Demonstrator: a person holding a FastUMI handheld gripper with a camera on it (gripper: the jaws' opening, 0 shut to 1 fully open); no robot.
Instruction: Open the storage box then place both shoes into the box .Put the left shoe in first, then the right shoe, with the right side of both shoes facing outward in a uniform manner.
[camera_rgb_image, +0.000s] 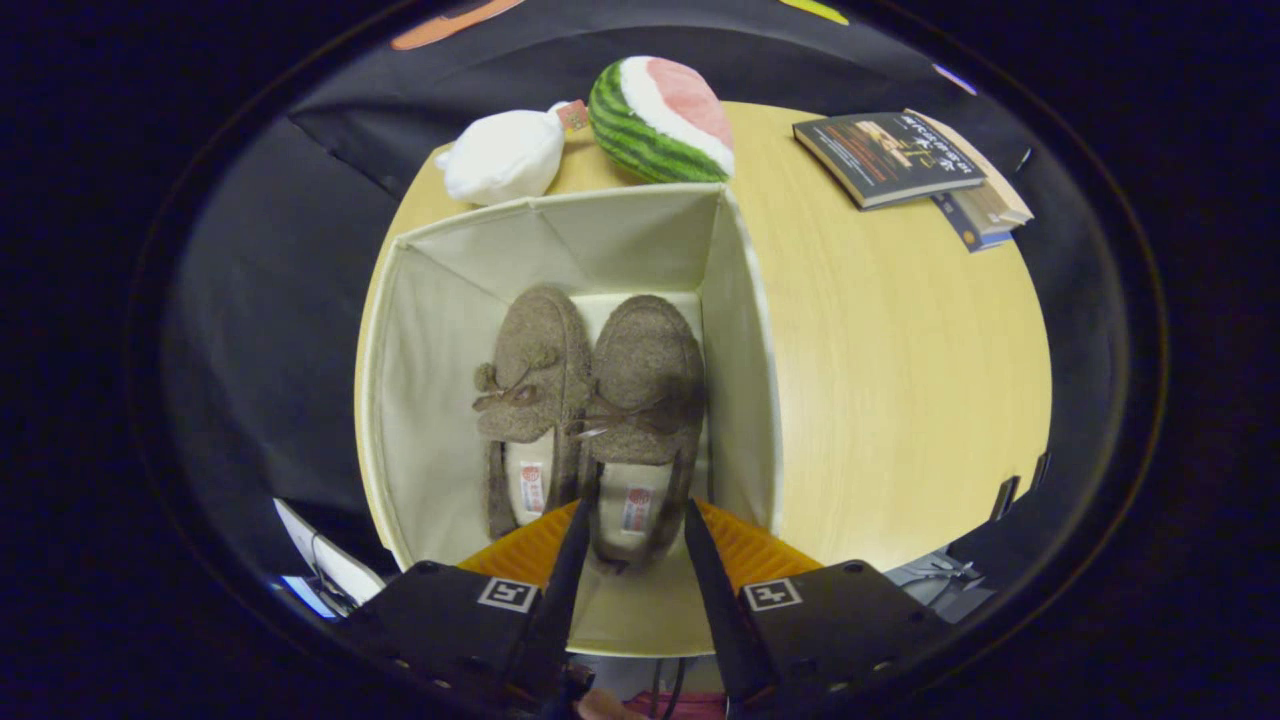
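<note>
Round wooden table spreads ahead and to the right of the gripper. Open cream storage box sits just ahead, w/ 2 fuzzy brown shoes side by side inside, toes pointing away: left shoe, right shoe. Gripper fingers stand apart, straddling the right shoe's heel; contact unclear. Beyond the box: watermelon plush, white plush; books far right.
</note>
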